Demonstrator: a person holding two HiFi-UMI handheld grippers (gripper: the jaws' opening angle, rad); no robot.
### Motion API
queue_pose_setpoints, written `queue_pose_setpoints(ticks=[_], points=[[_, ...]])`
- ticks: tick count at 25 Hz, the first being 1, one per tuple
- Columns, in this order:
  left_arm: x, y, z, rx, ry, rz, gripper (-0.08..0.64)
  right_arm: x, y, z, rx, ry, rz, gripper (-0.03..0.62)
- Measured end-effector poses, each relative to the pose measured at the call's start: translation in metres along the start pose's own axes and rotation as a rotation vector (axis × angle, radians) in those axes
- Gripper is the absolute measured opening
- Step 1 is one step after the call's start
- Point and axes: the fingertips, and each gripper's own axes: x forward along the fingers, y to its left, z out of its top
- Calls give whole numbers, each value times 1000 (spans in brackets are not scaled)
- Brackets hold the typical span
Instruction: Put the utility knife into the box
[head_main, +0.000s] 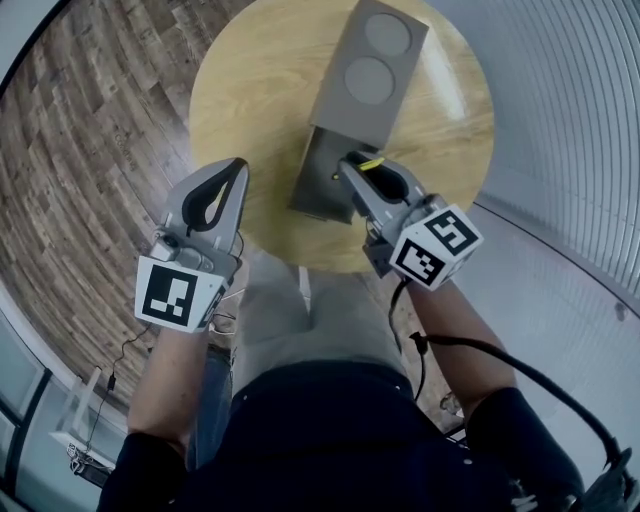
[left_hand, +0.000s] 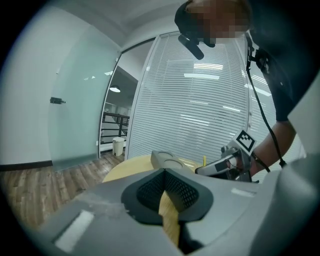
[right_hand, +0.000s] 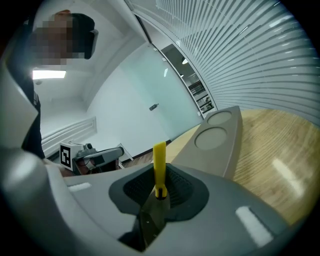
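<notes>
The round wooden table (head_main: 250, 90) takes the far middle of the scene. On it stands the grey box (head_main: 318, 190). Its lid (head_main: 370, 70) is open toward the far side and shows two round recesses.

The left gripper (head_main: 238, 165) hangs over the near left edge of the table, well apart from the box. Its jaws are together at the tips and there is nothing between them.

The right gripper (head_main: 365, 168) is over the near right part of the open box. Its jaws are closed on the utility knife (right_hand: 159, 160). The yellow end sticks out past the pads toward the far side, and the dark body lies back between the jaws. I cannot tell if the knife touches the box.

Each marker cube (head_main: 435, 245) carries only black-and-white square patterns.
</notes>
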Motion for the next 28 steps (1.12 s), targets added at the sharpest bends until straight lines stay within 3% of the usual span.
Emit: queue_pose_setpoints(ticks=[11,28], points=[[0,-2,-12,-18,2,-22,2,8,-6,-21,-2,52,-10,66],[-19,0,-6,-34,4,18,2,12,-8,-34,-49,124,-21,88]])
